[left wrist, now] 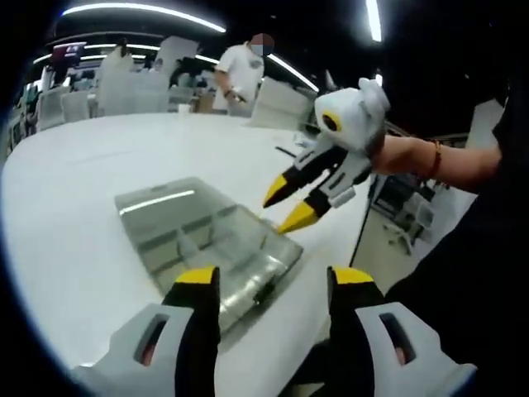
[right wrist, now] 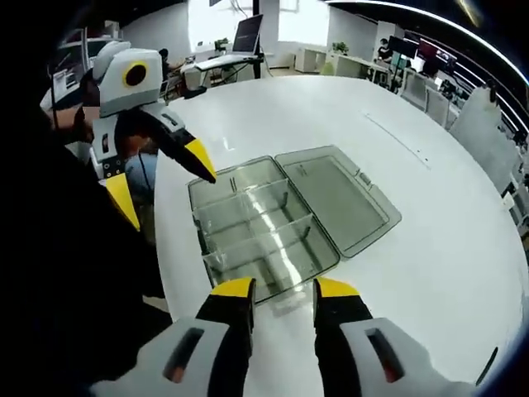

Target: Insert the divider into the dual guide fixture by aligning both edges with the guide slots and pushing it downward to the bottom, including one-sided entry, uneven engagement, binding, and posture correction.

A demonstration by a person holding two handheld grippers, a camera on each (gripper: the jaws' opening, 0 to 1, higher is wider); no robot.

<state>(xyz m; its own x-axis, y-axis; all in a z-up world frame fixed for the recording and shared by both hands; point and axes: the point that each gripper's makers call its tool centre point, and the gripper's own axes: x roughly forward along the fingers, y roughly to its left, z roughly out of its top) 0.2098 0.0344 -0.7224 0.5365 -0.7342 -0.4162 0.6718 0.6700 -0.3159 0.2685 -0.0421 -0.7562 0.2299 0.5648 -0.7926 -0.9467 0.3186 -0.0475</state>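
A clear plastic box [left wrist: 207, 236] lies on the white table [left wrist: 74, 215], which is the dual guide fixture. In the right gripper view the box [right wrist: 256, 231] shows clear dividers [right wrist: 248, 200] standing across it, and its lid [right wrist: 335, 194] lies flat open to the right. My left gripper [left wrist: 274, 281] hangs open just in front of the box's near corner, with nothing between its jaws; it also enters the right gripper view [right wrist: 163, 182] over the box's left end. My right gripper [right wrist: 283, 291] is open and empty at the box's near edge, and appears again in the left gripper view [left wrist: 291, 204].
The table edge [left wrist: 364, 223] runs close to the box on the person's side. A hand with a bracelet [left wrist: 417, 157] holds the right gripper. A person in a white shirt [left wrist: 242, 70] stands beyond the table, near chairs. A desk with a laptop [right wrist: 246, 37] is far off.
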